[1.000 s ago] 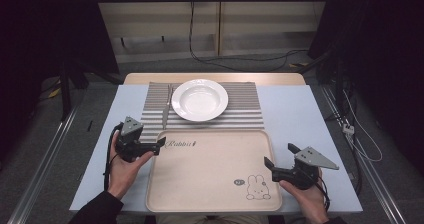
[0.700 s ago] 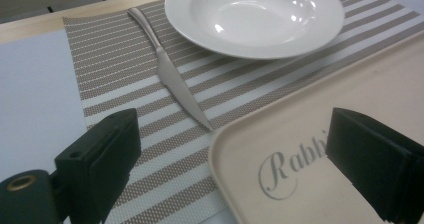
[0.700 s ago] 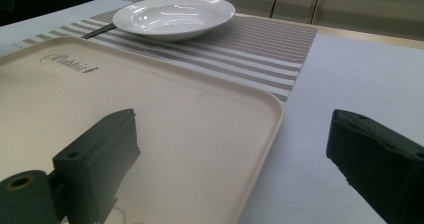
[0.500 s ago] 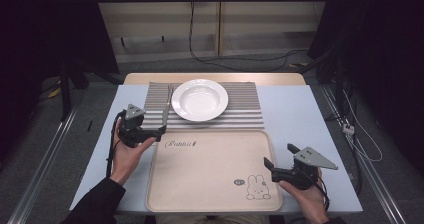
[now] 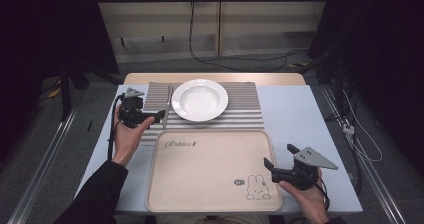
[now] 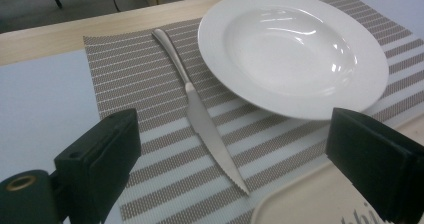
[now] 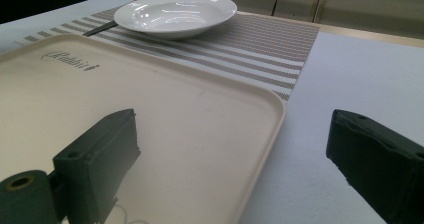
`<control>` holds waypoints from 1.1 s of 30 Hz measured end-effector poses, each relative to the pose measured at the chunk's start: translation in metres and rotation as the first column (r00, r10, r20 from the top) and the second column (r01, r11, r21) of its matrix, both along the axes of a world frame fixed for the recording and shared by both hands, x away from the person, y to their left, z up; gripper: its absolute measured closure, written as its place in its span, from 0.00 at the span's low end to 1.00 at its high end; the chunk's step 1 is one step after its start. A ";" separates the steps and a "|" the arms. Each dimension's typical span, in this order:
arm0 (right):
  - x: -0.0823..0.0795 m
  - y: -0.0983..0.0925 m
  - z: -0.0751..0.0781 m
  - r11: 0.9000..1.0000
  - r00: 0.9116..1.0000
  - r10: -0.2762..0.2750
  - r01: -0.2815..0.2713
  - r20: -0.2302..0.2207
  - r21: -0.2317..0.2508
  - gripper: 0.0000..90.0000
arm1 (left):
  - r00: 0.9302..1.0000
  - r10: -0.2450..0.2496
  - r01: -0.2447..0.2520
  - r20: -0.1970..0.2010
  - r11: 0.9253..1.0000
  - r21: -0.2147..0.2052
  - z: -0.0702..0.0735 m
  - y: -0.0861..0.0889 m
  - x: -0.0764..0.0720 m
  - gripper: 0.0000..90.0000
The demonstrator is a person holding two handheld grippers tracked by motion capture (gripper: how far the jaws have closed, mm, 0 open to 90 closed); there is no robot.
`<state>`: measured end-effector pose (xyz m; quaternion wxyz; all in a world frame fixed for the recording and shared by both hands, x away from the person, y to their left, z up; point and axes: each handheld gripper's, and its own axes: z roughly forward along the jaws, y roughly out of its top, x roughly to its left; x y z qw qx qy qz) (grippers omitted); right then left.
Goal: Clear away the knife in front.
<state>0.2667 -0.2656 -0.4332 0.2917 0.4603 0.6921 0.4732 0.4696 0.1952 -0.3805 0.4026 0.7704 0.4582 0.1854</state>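
Note:
A white deep plate (image 5: 200, 100) rests on a grey striped placemat (image 5: 245, 109), with a silver knife (image 5: 166, 106) lying along its left side. My left gripper (image 5: 159, 116) hovers open at the placemat's left edge, pointing right. In the left gripper view the knife (image 6: 200, 119) lies between and beyond the wide-apart jaws, its serrated blade toward me, and the plate (image 6: 295, 49) is to its right. My right gripper (image 5: 279, 156) is open over the front right corner of a beige rabbit-printed tray (image 5: 212, 169), holding nothing.
The tray (image 7: 150, 114) fills the near middle of the pale blue table (image 5: 300, 114) and butts against the placemat's front edge. Bare tabletop (image 7: 350, 84) lies to the right of the tray. A wooden strip (image 5: 215, 78) runs along the far edge.
My left gripper has moved away from me and slightly right, from beside the tray's corner up to the knife on the placemat. The right gripper has stayed put.

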 end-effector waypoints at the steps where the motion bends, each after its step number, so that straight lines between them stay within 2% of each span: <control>1: 0.000 0.000 0.000 1.000 1.000 0.000 0.000 0.000 0.001 0.07 | 1.000 0.004 -0.004 -0.001 1.000 0.009 0.000 -0.001 0.005 0.08; 3: 0.000 0.000 0.000 1.000 1.000 0.002 -0.002 0.002 -0.001 0.07 | 1.000 0.008 -0.008 -0.010 1.000 0.029 -0.001 -0.004 0.011 0.09; 4: 0.000 0.000 0.000 1.000 1.000 0.002 -0.002 0.000 -0.001 0.07 | 1.000 -0.011 0.012 -0.021 0.999 0.047 0.000 -0.005 0.014 0.09; 6: -0.001 0.000 0.000 1.000 1.000 0.002 -0.002 0.000 -0.002 0.07 | 1.000 0.007 -0.007 0.002 0.999 0.054 -0.001 -0.009 0.017 0.12; 8: -0.002 0.000 0.000 1.000 1.000 0.003 -0.003 0.001 -0.002 0.07 | 1.000 0.001 -0.001 0.003 0.997 0.074 0.000 -0.010 0.022 0.12; 12: -0.002 0.000 0.000 1.000 1.000 0.001 -0.001 0.003 -0.002 0.07 | 1.000 0.023 -0.023 -0.001 0.997 0.077 0.001 -0.011 0.034 0.12; 17: -0.002 0.000 0.000 1.000 1.000 0.002 -0.002 -0.002 -0.003 0.07 | 0.999 0.041 -0.042 0.010 0.990 0.137 -0.005 -0.014 0.051 0.15; 20: -0.002 -0.001 0.000 1.000 1.000 0.002 -0.002 -0.004 0.000 0.07 | 0.998 0.056 -0.055 -0.008 0.990 0.128 -0.011 -0.016 0.063 0.15; 23: -0.002 -0.001 0.000 1.000 1.000 0.000 0.000 -0.005 0.002 0.07 | 0.998 0.058 -0.054 -0.022 0.985 0.163 -0.013 -0.020 0.074 0.15; 27: -0.001 -0.001 -0.001 1.000 1.000 0.003 -0.002 -0.008 0.004 0.07 | 0.998 0.063 -0.060 -0.009 0.982 0.176 -0.014 -0.023 0.088 0.19; 28: -0.001 -0.001 -0.001 1.000 1.000 0.003 -0.003 -0.008 0.002 0.07 | 0.997 0.075 -0.072 -0.009 0.980 0.188 -0.015 -0.024 0.093 0.19; 30: 0.000 -0.001 -0.001 1.000 1.000 0.003 -0.003 -0.009 0.004 0.07 | 0.997 0.070 -0.065 -0.020 0.982 0.179 -0.017 -0.025 0.100 0.19; 31: 0.000 -0.001 -0.001 1.000 1.000 0.001 -0.001 -0.010 0.004 0.07 | 0.997 0.076 -0.070 -0.026 0.980 0.185 -0.019 -0.026 0.104 0.19; 33: 0.001 -0.002 -0.001 1.000 1.000 0.001 0.000 -0.013 0.010 0.07 | 0.997 0.070 -0.067 -0.009 0.979 0.190 -0.021 -0.028 0.110 0.19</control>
